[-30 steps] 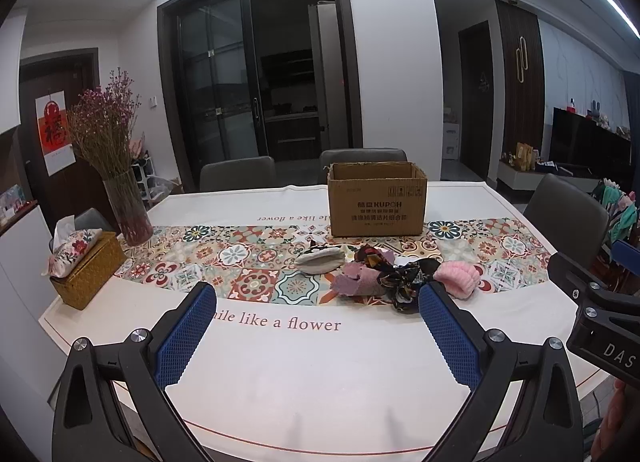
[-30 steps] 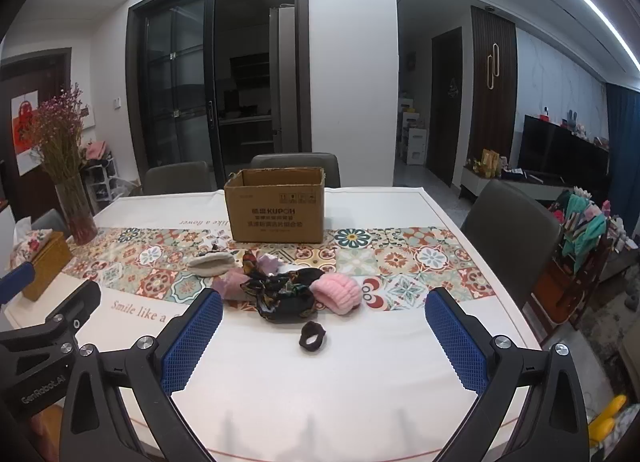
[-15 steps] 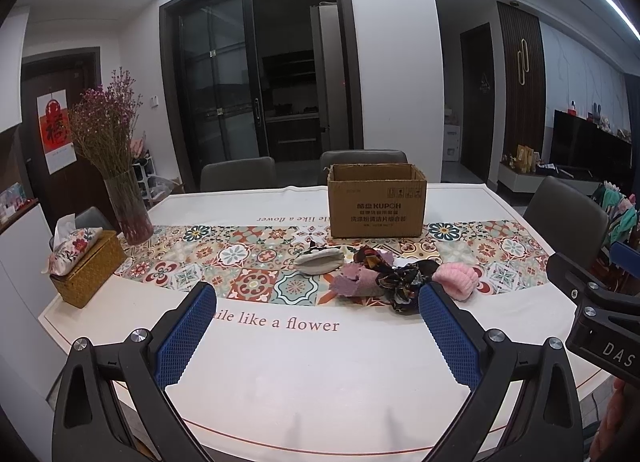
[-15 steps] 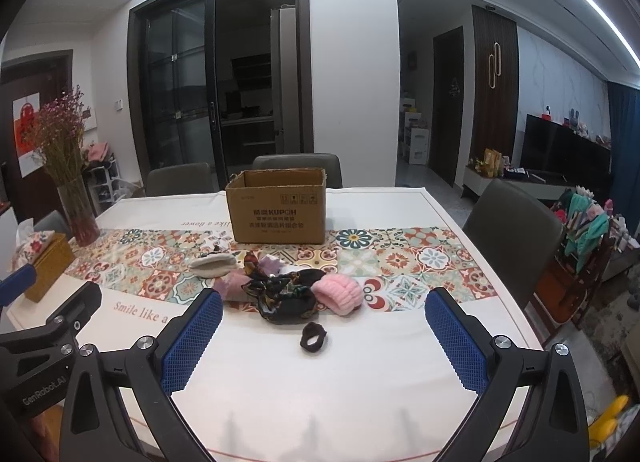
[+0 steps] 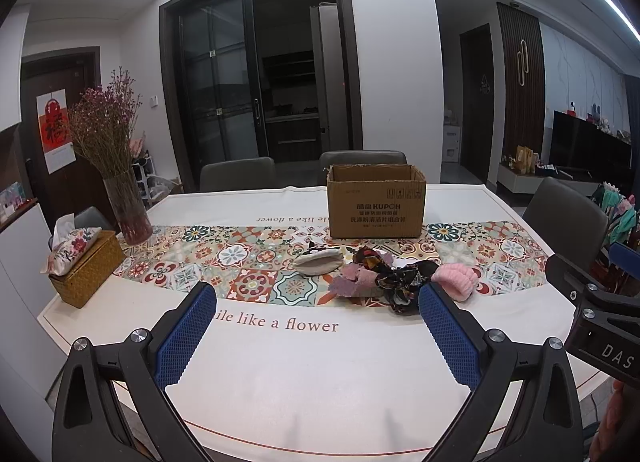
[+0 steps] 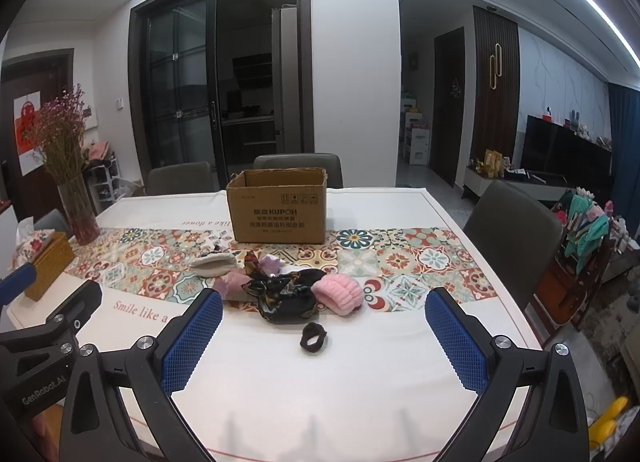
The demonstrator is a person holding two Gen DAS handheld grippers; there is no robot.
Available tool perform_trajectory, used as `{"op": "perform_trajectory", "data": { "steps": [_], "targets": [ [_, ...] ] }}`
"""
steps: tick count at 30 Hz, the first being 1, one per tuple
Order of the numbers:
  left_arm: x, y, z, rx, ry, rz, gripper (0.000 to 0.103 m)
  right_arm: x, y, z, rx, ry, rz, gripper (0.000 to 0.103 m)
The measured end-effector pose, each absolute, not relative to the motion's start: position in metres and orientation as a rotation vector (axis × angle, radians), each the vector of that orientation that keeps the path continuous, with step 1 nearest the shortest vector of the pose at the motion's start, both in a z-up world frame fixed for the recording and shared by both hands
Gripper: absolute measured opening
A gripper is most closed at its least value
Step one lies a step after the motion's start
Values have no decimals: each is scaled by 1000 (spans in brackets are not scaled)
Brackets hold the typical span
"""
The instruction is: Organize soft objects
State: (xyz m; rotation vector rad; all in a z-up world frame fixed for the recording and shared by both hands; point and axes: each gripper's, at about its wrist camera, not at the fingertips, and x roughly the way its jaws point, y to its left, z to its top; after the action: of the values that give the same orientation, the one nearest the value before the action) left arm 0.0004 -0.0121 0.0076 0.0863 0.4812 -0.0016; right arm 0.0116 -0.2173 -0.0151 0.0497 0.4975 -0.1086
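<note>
while nothing is picked up yet, the left gripper (image 5: pixel 316 336) hangs wide open and empty over the table (image 5: pixel 280 394). further right, the soft things (image 6: pixel 280 290) lie bunched together in front of the cardboard box (image 6: pixel 278 209). the right gripper (image 6: pixel 322 342) is wide open too, near the little black hair tie (image 6: pixel 313 337). one grab in that heap could snag two things and drag them off.
</note>
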Motion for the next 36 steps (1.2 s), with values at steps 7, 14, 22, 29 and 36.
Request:
{"op": "perform_trajectory", "data": {
  "steps": [7,14,22,29,36],
  "targets": [
    [2,-12,6,85,487,-6,103,13,-218,-16,52,506,-107,102],
    [2,-11,8,83,485,-5,103,13,-218,-15,50,506,-106,102],
    [2,-9,7,79,487,-8,103,12,-217,-15,49,508,-107,102],
    [3,-10,5,79,490,-10,103,14,-217,-14,48,510,-107,102],
    [4,-9,3,77,498,-13,103,17,-217,-16,46,515,-105,102]
  ]
}}
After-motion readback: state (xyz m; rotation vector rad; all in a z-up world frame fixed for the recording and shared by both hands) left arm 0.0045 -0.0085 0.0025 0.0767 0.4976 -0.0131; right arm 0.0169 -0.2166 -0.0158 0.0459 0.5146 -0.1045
